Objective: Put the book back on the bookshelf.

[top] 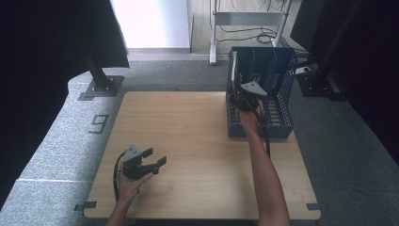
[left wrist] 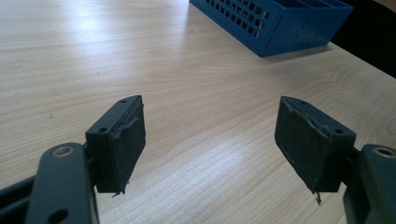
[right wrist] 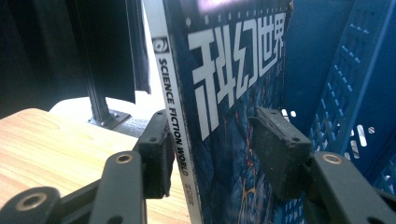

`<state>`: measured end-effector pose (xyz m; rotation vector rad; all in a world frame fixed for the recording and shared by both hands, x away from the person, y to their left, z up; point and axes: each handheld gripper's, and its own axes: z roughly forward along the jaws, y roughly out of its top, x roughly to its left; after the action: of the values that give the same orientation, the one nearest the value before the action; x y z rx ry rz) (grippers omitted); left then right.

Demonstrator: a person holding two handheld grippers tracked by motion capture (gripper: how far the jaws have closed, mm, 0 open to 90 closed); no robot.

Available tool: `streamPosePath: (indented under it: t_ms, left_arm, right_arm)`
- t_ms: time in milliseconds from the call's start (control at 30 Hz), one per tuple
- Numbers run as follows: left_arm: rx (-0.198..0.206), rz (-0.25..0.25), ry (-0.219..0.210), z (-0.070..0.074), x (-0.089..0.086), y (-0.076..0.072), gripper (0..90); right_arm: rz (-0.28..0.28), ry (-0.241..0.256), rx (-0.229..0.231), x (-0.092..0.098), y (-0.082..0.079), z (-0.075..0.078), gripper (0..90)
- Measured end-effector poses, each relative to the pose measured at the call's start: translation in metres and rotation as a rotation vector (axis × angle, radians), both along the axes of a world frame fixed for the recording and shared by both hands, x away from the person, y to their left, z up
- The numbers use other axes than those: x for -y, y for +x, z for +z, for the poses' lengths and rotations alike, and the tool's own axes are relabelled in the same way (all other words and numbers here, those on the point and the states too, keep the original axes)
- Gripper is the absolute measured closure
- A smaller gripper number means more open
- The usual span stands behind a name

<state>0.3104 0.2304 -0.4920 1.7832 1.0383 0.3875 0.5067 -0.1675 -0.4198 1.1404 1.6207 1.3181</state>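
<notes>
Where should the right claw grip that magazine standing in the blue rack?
Grip the magazine across its spine edge, coming from the rack's open table-facing side. It stands upright with the spine outward, and the right claw already straddles it, jaws not visibly closed.

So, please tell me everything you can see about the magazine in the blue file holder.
The dark blue glossy magazine stands upright in the left compartment of the blue perforated plastic file holder. Its cover shows large white Chinese characters over dark artwork, and its white spine reads SCIENCE FICTION WORLD. It looks like thin, flexible paper. The right tool straddles its spine edge, one black jaw at each side; the left pad looks close to the spine, but the pictures do not settle whether the jaws grip it yet.
</notes>
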Motion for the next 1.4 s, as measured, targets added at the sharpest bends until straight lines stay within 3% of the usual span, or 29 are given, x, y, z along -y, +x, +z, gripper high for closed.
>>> streamPosePath:
  t_ms: [200,400,467,733,800,1067,1400]
  left_arm:
    - [0.003,-0.005,0.002,0.001,0.001,-0.001,24.3]
    - [0.001,-0.006,0.005,0.001,0.002,-0.002,24.3]
    - [-0.001,-0.006,0.006,0.0,0.002,-0.001,24.3]
    - [-0.003,-0.006,0.01,-0.001,0.002,-0.002,24.3]
    - [-0.006,-0.007,0.014,-0.001,0.003,-0.002,24.3]
    - [-0.014,-0.013,0.02,-0.003,0.005,-0.002,24.3]
    - [-0.022,-0.019,0.031,-0.005,0.007,-0.002,24.2]
  right_arm:
    - [0.005,0.002,0.01,0.001,-0.007,0.004,46.6]
    - [0.023,0.025,-0.011,0.007,-0.016,0.004,45.5]
    - [0.046,0.033,-0.033,0.009,-0.021,0.005,43.7]
    - [0.096,0.044,-0.035,0.012,-0.038,0.005,42.8]
    - [0.105,0.042,-0.056,0.011,-0.043,0.004,42.4]
    - [0.139,0.063,-0.045,0.013,-0.067,0.001,42.5]
    - [0.209,0.091,-0.093,0.023,-0.116,-0.02,42.5]
